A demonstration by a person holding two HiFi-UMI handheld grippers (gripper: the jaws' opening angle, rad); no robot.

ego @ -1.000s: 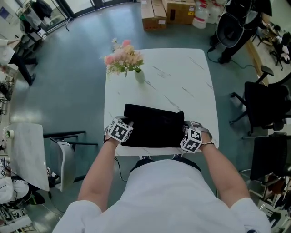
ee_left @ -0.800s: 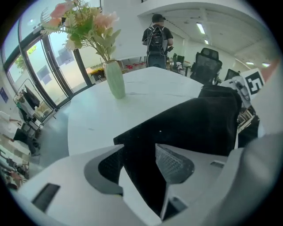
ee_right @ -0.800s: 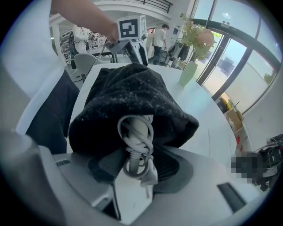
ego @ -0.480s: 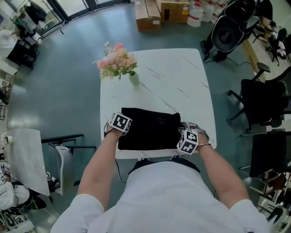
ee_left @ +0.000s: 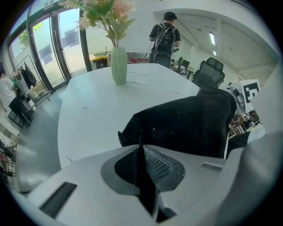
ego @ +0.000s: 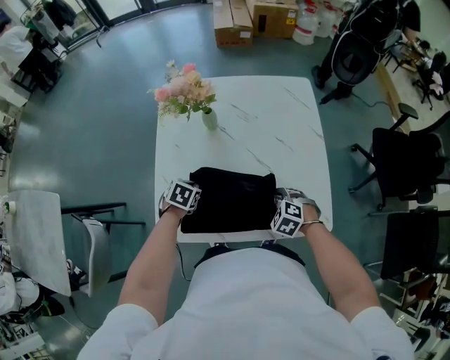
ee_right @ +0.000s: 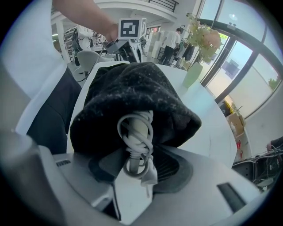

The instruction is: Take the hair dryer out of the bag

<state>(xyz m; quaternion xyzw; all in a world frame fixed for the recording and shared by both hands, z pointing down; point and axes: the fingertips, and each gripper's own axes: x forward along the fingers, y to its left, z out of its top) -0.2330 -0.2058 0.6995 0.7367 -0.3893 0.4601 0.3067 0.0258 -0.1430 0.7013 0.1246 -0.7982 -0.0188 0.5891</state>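
A black cloth bag [ego: 228, 200] lies on the white marble table [ego: 281, 119] near its front edge. My left gripper [ego: 184, 200] is at the bag's left end. In the left gripper view its jaws [ee_left: 141, 148] are closing, and the pads pinch a thin fold of the bag [ee_left: 190, 123]. My right gripper [ego: 288, 214] is at the bag's right end, at its mouth. A white hair dryer handle [ee_right: 135, 132], wound with its cord, sticks out of the bag [ee_right: 132, 97], and the right gripper [ee_right: 138, 161] is shut on it.
A pale green vase of pink flowers [ego: 209, 116] stands at the table's far left. Black office chairs [ego: 408, 165] are to the right of the table and cardboard boxes [ego: 253, 17] lie beyond it. A person [ee_left: 164, 37] stands far behind the table.
My left gripper has shifted a little along the bag's left edge, and the fabric there now bunches up. The right gripper has stayed at the bag's mouth.
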